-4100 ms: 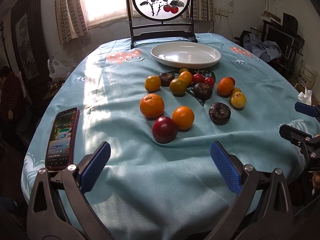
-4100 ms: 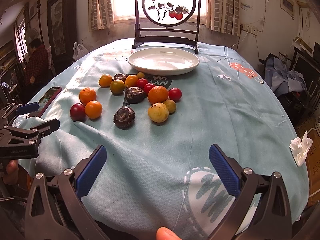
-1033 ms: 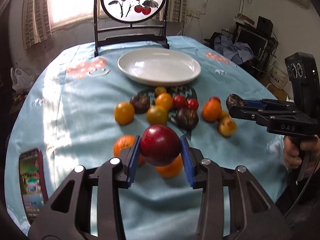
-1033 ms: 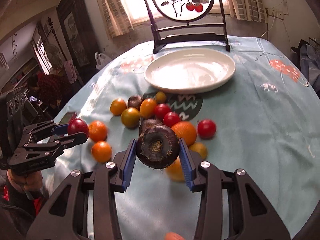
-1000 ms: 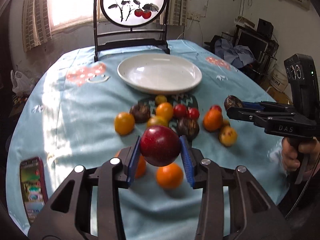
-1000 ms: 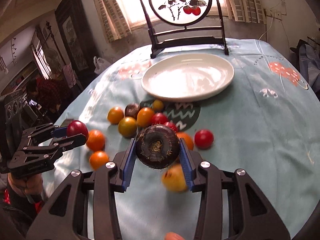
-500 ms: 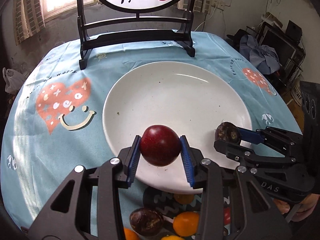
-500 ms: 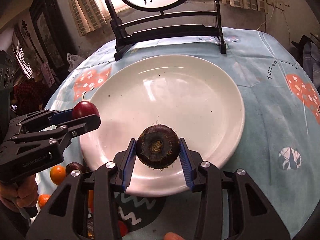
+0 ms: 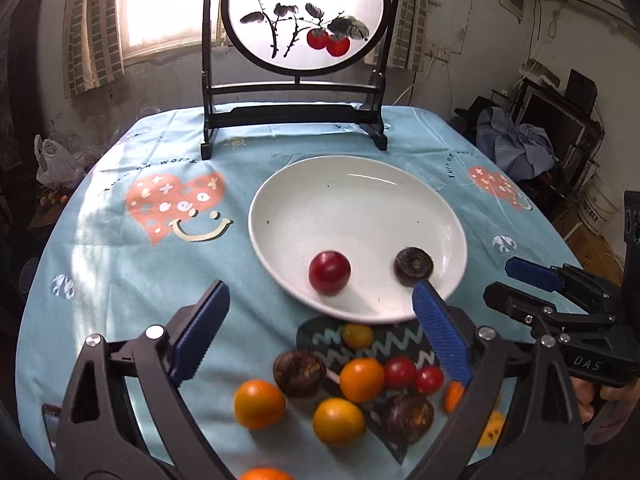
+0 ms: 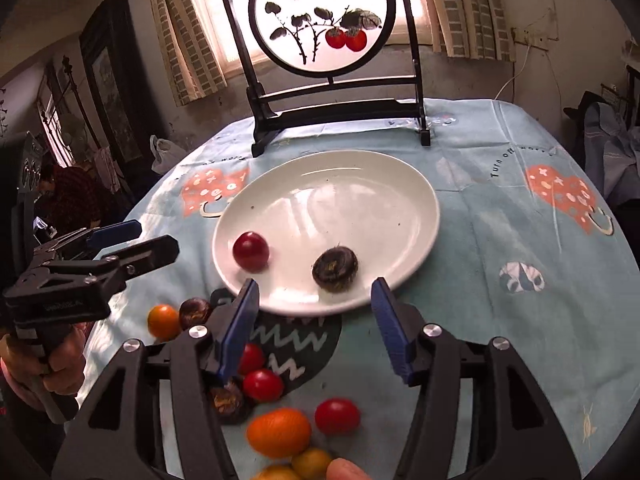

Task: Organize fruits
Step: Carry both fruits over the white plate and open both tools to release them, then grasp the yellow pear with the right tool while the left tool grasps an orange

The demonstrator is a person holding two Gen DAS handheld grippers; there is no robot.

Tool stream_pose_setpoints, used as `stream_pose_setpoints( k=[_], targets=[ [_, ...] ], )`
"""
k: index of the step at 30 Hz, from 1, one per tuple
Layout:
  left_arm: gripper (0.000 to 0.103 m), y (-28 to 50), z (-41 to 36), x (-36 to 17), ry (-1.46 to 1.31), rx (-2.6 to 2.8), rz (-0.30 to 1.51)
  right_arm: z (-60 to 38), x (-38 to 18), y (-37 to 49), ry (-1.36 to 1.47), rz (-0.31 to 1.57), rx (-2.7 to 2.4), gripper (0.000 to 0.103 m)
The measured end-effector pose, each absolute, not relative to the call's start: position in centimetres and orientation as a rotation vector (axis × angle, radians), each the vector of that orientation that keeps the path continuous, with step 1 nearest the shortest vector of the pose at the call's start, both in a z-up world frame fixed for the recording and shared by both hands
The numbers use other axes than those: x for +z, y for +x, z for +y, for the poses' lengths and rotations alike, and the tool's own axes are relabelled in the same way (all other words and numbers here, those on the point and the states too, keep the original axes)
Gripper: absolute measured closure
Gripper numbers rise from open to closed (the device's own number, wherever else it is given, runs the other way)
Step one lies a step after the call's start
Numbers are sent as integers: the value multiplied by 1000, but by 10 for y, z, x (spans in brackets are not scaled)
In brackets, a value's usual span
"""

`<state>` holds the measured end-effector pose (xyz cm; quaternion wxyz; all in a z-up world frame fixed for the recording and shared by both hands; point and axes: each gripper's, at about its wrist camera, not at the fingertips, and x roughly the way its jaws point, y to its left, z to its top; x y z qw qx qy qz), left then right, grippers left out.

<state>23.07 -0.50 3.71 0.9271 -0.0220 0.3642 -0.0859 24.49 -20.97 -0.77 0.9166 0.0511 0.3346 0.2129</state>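
A white plate point(image 9: 360, 184) point(image 10: 384, 184) on the blue tablecloth holds a dark red plum point(image 9: 329, 272) point(image 10: 251, 251) and a dark brown round fruit point(image 9: 413, 266) point(image 10: 335, 269), both lying loose near its front rim. My left gripper point(image 9: 320, 328) hangs back from the plate above the loose fruit, its jaws opening wide with nothing between them. My right gripper point(image 10: 314, 324) sits just short of the plate's front rim, jaws opening and empty. Several oranges, cherry tomatoes and brown fruits point(image 9: 362, 374) point(image 10: 279, 432) lie on the cloth below both grippers.
A black-framed round painted screen point(image 9: 306, 16) point(image 10: 324, 20) stands behind the plate at the table's far edge. A phone corner point(image 9: 50, 416) shows at the lower left. A person sits in the room to the far left point(image 10: 70, 196). Clothes and boxes crowd the right side.
Both grippers opened and let go of their fruit: the plum and the brown fruit now lie in the plate. Both grippers drew back from over the plate toward the fruit pile.
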Motion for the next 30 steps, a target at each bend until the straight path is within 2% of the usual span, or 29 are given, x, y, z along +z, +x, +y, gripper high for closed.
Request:
stream_pose_setpoints(
  k=[1, 10, 21, 26, 30],
  targets=[
    [6, 215, -2, 37, -46, -172, 739, -213, -10, 230, 110, 680, 438, 37],
    [3, 105, 23, -9, -112, -77, 752, -219, -57, 147, 160, 762, 465, 37],
    [3, 83, 18, -30, -95, -147, 736, -203, -78, 144, 139, 839, 437, 37],
    [3, 83, 8, -30, -40, -187, 734, -202, -82, 150, 141, 869, 439, 49],
    [3, 82, 3, -31, -15, -197, 732, -201, -84, 155, 158, 890, 442, 49]
  ],
)
